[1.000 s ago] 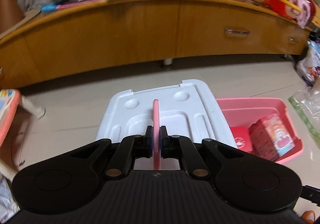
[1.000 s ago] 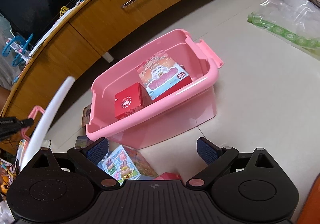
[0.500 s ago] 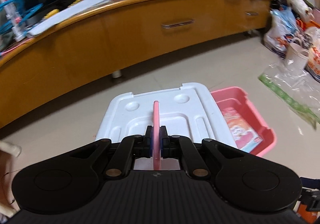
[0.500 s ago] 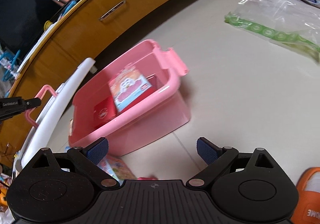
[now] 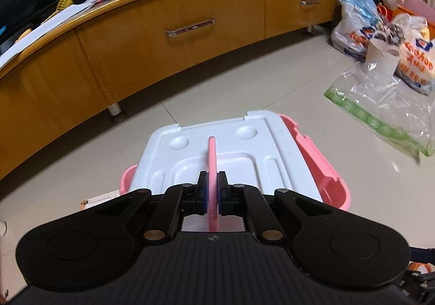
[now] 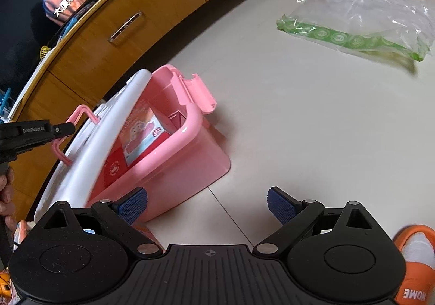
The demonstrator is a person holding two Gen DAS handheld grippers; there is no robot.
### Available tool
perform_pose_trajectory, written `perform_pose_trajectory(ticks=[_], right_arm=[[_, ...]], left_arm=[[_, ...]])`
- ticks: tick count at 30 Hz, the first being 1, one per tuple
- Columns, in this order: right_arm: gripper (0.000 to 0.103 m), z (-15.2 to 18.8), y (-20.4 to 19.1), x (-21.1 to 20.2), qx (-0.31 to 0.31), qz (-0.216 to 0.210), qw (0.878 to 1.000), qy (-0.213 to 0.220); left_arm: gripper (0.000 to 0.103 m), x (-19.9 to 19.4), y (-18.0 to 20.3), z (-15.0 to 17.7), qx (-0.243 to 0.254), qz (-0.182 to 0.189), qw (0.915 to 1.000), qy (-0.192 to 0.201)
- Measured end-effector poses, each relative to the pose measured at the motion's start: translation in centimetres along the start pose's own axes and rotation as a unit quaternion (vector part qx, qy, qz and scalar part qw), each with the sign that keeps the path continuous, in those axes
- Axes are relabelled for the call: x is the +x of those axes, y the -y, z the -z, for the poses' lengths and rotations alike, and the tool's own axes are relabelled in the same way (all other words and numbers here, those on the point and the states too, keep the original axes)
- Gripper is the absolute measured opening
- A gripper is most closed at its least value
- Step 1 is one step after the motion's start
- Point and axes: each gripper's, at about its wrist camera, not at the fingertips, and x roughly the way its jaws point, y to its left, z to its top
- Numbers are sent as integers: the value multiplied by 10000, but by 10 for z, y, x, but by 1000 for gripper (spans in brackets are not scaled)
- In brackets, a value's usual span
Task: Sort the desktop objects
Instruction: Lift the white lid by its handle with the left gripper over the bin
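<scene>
Late stage of sorting. The left gripper (image 5: 212, 193) is clenched on the pink handle (image 5: 212, 169) of the white lid (image 5: 217, 147), which lies directly ahead of it, tilted over the pink bin (image 6: 174, 158) and covering most of the opening. The right gripper (image 6: 206, 205) is released, holding nothing, with the bin just ahead to its left on the floor. Two boxes (image 6: 141, 133) already sit inside; the near-right side of the bin is not yet covered. Remaining, by judgement: seat the lid and close the latch (image 6: 201, 95). More items lie beside the bin, partly hidden.
</scene>
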Motion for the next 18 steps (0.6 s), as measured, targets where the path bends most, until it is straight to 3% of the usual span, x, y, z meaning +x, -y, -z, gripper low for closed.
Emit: perform_pose_trajectory(ticks=[11, 18], right_arm=[[94, 0, 5, 5, -38, 104, 9998, -141], [93, -19, -6, 4, -266, 52, 9991, -320]], left_arm=[[7, 14, 12, 3, 76, 32, 9999, -120], [19, 2, 8, 3, -266, -152, 9992, -250]])
